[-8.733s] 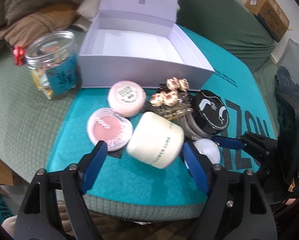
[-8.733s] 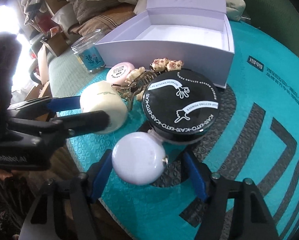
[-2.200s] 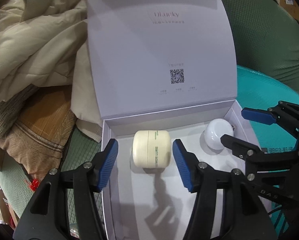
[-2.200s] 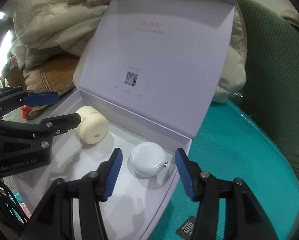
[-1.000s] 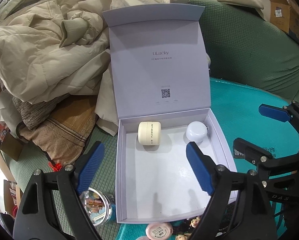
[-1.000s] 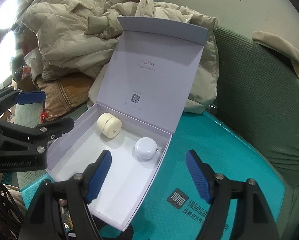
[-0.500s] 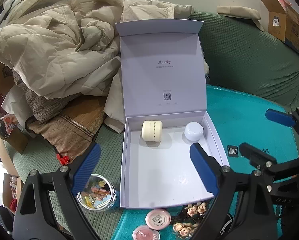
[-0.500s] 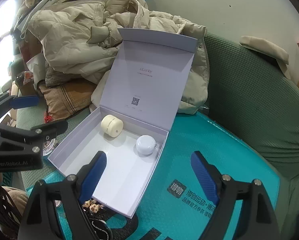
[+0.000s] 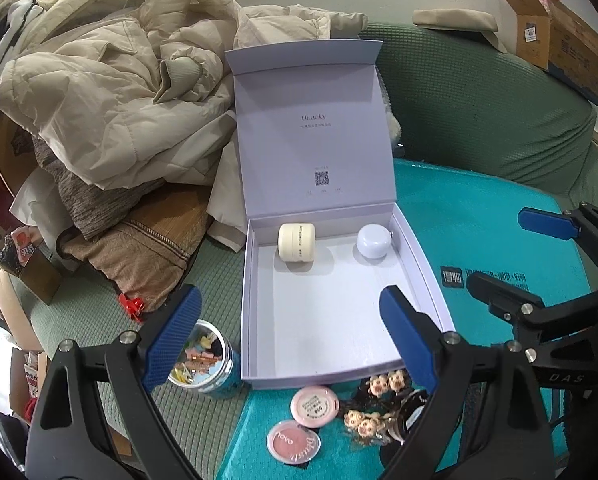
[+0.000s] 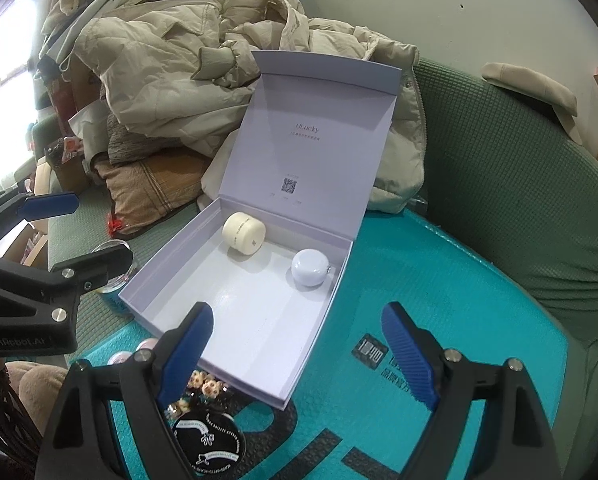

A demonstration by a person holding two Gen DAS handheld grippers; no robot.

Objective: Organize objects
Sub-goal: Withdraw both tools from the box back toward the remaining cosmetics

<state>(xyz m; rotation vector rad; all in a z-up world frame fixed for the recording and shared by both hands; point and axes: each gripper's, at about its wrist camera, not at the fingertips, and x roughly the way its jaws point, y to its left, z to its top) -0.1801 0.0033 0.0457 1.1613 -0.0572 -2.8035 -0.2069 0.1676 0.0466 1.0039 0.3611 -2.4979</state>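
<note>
An open lilac gift box (image 9: 331,320) (image 10: 243,320) stands on a teal mat, lid upright. At its back lie a cream jar (image 9: 297,241) (image 10: 243,233) and a round white case (image 9: 373,242) (image 10: 310,269). In front of the box lie two pink compacts (image 9: 315,400) (image 9: 293,441), a hair clip with small bears (image 9: 373,400) (image 10: 203,390) and a black powder jar (image 10: 209,444). My left gripper (image 9: 289,336) is open and empty above the box's front. My right gripper (image 10: 299,348) is open and empty over the box's near corner.
A glass jar of small clips (image 9: 201,360) stands left of the box on the green sofa cover. A pile of beige jackets (image 9: 111,92) and a brown cushion (image 9: 139,248) lie behind left. A red clip (image 9: 133,306) lies near the cushion. Cardboard boxes (image 9: 559,40) sit far right.
Both grippers let go of the cream jar and white case inside the box, then drew back and up; the compacts, hair clip and black jar have come back into view.
</note>
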